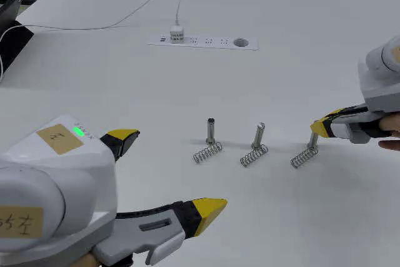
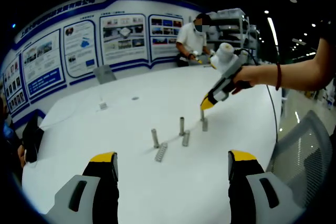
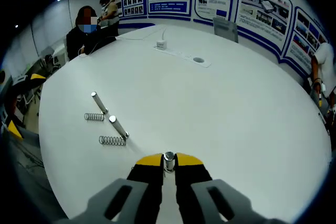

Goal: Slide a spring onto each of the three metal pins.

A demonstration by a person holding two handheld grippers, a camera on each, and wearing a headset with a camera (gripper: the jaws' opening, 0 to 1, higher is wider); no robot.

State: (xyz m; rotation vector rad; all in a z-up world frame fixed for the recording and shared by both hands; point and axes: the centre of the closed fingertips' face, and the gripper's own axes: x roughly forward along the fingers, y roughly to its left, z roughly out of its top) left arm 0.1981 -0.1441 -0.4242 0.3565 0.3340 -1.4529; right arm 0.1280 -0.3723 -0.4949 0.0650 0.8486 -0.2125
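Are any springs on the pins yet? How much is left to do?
None are done yet. The left spring, middle spring and right spring all lie on the table beside the pins. In hand: the right gripper has its jaws closed on the right pin. The left gripper is open and empty. Left to do: a spring on the left pin, the middle pin and the right pin.

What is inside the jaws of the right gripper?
The top of a pin, clamped between the yellow tips of the right gripper. The jaws cover the pin's lower part in the right gripper view.
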